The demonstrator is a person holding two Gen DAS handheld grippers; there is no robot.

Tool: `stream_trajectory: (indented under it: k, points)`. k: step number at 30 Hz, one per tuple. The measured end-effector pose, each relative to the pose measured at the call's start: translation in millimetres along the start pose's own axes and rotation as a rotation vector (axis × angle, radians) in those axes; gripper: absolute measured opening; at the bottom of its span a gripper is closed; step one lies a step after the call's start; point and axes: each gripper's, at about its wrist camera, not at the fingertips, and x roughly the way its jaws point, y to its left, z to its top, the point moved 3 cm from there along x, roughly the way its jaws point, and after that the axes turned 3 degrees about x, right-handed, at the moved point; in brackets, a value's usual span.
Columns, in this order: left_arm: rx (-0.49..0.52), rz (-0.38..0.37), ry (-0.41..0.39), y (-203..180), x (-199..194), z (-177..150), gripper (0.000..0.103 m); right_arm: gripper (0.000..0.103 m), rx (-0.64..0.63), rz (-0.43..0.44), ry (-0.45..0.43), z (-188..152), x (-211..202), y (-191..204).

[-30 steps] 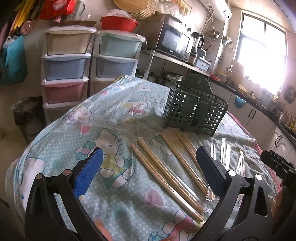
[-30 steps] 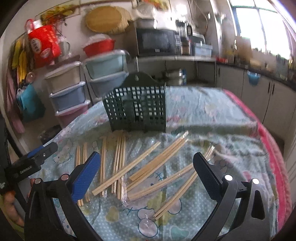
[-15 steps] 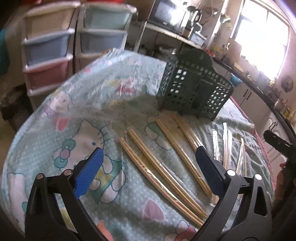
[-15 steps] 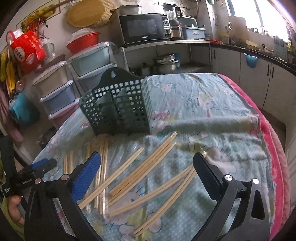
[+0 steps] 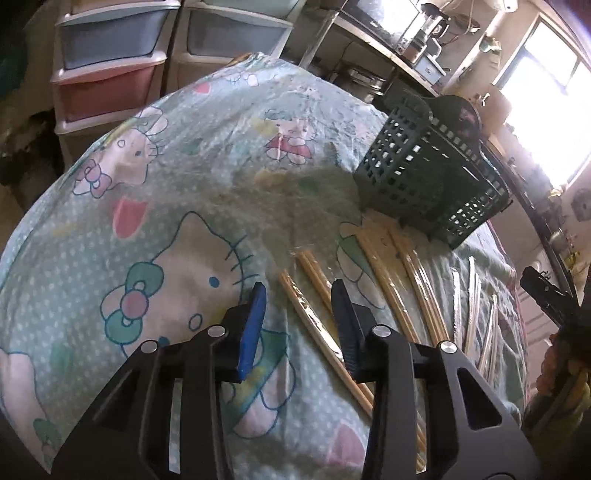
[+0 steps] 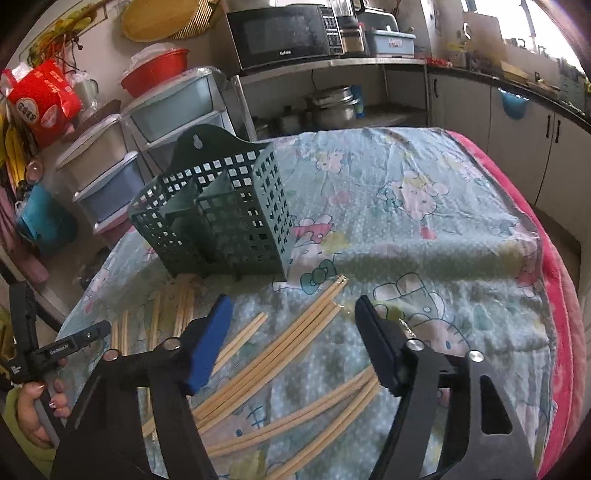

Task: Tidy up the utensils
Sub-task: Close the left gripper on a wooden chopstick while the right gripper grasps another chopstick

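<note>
The wrapped chopsticks (image 6: 284,350) are lying scattered over the cartoon-print cloth (image 6: 424,206) in front of the green lattice utensil basket (image 6: 218,218), which is standing upright further back on the table. In your left view one wrapped pair (image 5: 314,325) is lying between the fingers of your left gripper (image 5: 299,299), its jaws narrow and closing; the pads are not pressing on it, and its lower end is running out of sight behind the right finger. More pairs (image 5: 399,280) are lying beside it, reaching up to the basket's (image 5: 432,177) foot, and clear wrappers (image 5: 469,310) to the right are washed out by glare.

Your right gripper (image 6: 291,310) is hovering with its jaws about half wide and closing, a bundle of chopsticks showing on the cloth between them, apart from the pads. The sticks' near ends are being cut off by the gripper body. Your left hand (image 6: 33,410) is showing at that view's left edge, mostly out of frame. Plastic drawers (image 6: 110,162) and a microwave (image 6: 284,33) are standing behind the table.
</note>
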Motion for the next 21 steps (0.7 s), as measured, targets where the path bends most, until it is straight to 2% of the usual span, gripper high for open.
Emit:
stream_trajectory:
  k: [4, 13, 15, 21]
  points:
    - [-0.016, 0.007, 0.012, 6, 7, 4, 0.023, 0.054, 0.015, 0.013, 0.035, 4, 13, -7]
    - [-0.009, 0.001, 0.006, 5, 20, 11, 0.018, 0.05, 0.08, 0.007, 0.124, 13, 40, -34]
    - [-0.011, -0.015, 0.003, 7, 22, 12, 0.01, 0.049, 0.109, 0.008, 0.153, 14, 50, -43]
    - [0.025, -0.018, -0.004, 8, 22, 17, 0.005, 0.041, 0.188, 0.049, 0.23, 20, 78, -61]
